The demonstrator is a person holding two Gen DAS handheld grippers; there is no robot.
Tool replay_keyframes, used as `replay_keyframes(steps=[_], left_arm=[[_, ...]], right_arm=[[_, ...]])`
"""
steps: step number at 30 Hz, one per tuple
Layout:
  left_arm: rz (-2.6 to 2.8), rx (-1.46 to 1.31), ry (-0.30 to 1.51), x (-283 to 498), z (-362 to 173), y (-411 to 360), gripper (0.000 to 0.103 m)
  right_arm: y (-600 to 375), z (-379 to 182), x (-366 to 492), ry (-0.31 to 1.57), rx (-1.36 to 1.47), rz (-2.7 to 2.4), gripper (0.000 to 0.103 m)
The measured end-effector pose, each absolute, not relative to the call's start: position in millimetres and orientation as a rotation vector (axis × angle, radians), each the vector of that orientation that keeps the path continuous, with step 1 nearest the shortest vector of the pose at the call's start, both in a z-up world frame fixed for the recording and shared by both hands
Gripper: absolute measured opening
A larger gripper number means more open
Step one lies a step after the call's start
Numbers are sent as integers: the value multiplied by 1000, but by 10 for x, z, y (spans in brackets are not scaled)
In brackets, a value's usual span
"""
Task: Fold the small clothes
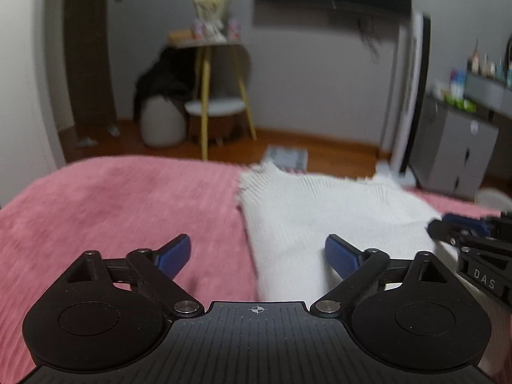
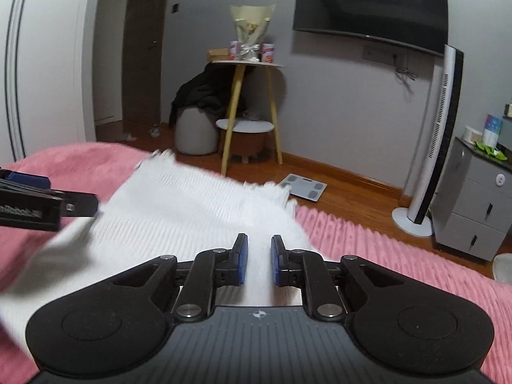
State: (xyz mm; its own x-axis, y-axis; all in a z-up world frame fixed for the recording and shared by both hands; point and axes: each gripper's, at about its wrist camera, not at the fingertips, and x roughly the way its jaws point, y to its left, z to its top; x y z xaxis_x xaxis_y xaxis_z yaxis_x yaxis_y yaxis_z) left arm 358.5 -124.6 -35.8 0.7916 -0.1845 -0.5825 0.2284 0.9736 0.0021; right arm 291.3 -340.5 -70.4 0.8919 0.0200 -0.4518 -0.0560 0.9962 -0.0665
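Observation:
A white ribbed knit garment (image 1: 323, 204) lies on the pink bedspread (image 1: 128, 211), its fringed edge toward the far side of the bed. My left gripper (image 1: 257, 256) is wide open and empty above the garment's left edge. The garment also shows in the right wrist view (image 2: 192, 204). My right gripper (image 2: 258, 260) is over the garment's near right part, its jaws a narrow gap apart with white cloth showing between them; I cannot tell if it pinches the cloth. Each gripper shows in the other's view, the right one (image 1: 467, 230) and the left one (image 2: 35, 204).
Beyond the bed's edge are a wooden floor, a round side table with yellow legs (image 2: 246, 64), a grey pouf (image 2: 195, 134), a bathroom scale (image 2: 304, 187), a tower fan (image 2: 438, 140) and a grey drawer unit (image 2: 480, 204). A TV (image 2: 371, 3) hangs on the wall.

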Motion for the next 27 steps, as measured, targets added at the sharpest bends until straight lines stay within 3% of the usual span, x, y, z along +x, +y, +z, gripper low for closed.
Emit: replay_keyframes(steps=[4,7,14,17,18,19,20,24,27], left_arm=[[-199,14,728,3949,-585,-1340,97],[-159,80,682,3951,-725,-1410,102],[-181,44,675,3903,-758,-1316,103],[-223,13,699,3746,-582,-1158,103],[-251,-19,708,3709,-523,-1050,103],[-287,-63,720,3656,-476,-954,103],[-326,-114,743,3624,-456,-870,103],[-454,-299,899,3730,-598,-750,103],[-450,-309,908,3799,-658,-805,103]], right_arm=[[-3345,-763,3230,528,-155,60,13],[-3342,-908,3383,550,-219,52,13],[-3482,-1067,3436,490,-151,77,15],[-3568,-892,3345,514,-77,76,29],[-3619,-810,3246,527,-32,69,41],[-3684,-739,3133,536,19,60,59],[-3774,-692,3017,553,77,50,66],[-4180,-711,2821,629,382,120,68],[-4305,-889,2942,720,536,150,68]])
